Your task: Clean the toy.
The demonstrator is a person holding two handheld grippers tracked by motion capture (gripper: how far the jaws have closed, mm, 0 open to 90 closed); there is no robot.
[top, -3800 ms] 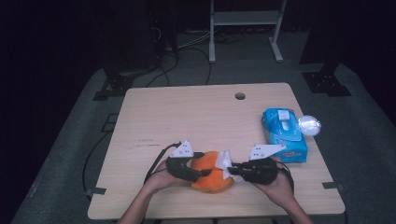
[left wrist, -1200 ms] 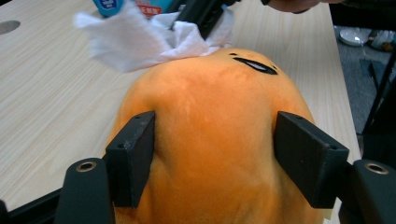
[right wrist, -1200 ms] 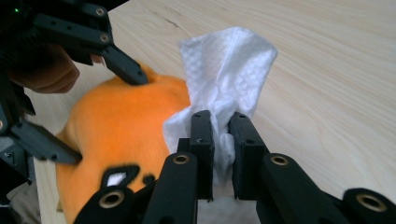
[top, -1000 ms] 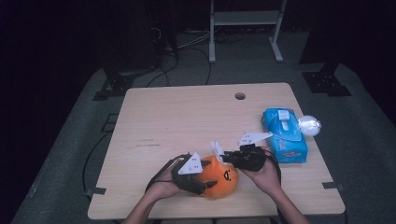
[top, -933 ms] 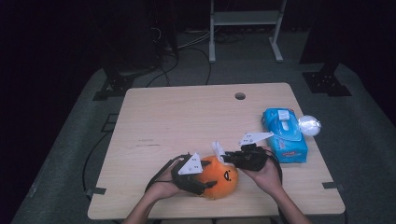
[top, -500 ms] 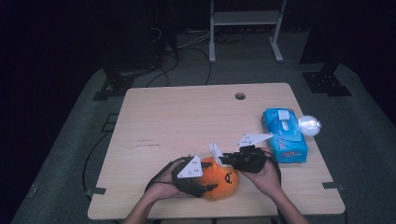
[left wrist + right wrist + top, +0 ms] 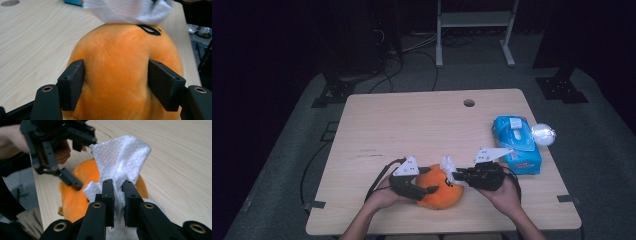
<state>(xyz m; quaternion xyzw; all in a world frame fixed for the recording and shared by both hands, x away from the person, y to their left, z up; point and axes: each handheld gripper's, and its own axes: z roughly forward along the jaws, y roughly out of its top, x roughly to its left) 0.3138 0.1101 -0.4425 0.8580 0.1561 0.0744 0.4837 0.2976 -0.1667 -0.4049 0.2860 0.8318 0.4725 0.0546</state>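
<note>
Wiping a fuzzy plush

Our left gripper squeezes the rounded orange plush toy; our right gripper pinches a crumpled, dimpled white wipe against it.

— What does the room look like?
— Dark all round. A pale wooden table with a round hole near its far edge stands on grey carpet.
— And behind it?
— A white metal frame, black stand feet, and cables trailing over the floor.
</note>
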